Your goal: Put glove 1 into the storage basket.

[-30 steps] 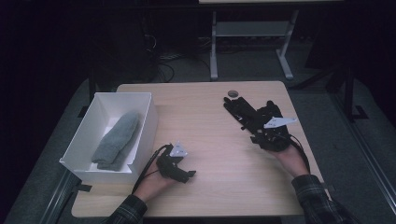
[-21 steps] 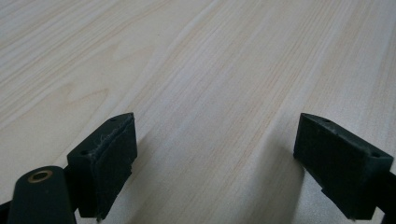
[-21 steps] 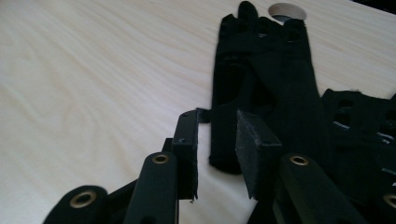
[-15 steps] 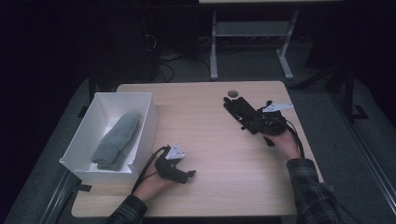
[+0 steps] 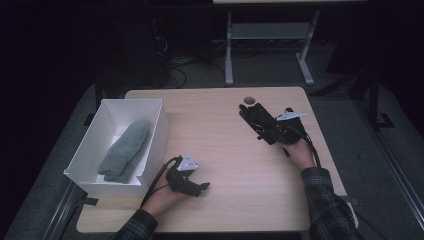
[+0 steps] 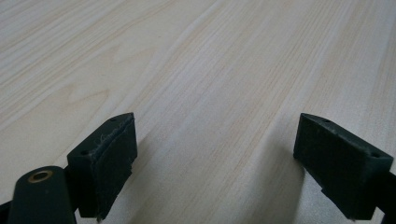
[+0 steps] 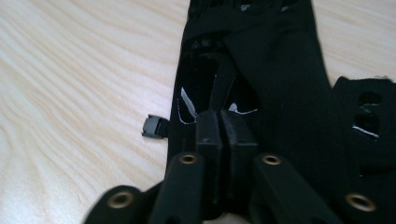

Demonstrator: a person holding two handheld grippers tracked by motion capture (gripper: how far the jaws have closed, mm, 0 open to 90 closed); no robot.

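The room is dark, with a grey floor [image 5: 260, 65] and a metal stand [image 5: 265, 50] at the top of the frame, and a big light wooden table [image 5: 220, 130] fills the middle. A white box [image 5: 157, 130] sits at the left of the table with a grey cloth [image 5: 125, 150] inside. At the upper right, the right gripper [image 7: 219, 126] has just squeezed together on a black strappy thing [image 5: 260, 120], and at the lower middle the left gripper [image 5: 202, 187] rests with its jaws wide apart over bare wood.

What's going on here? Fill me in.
A person works at a table with a hand-held gripper in each hand. The right one has just closed its jaws on a black strap at the table's far right. The left one rests open on bare wood. A grey cloth lies in the white box.
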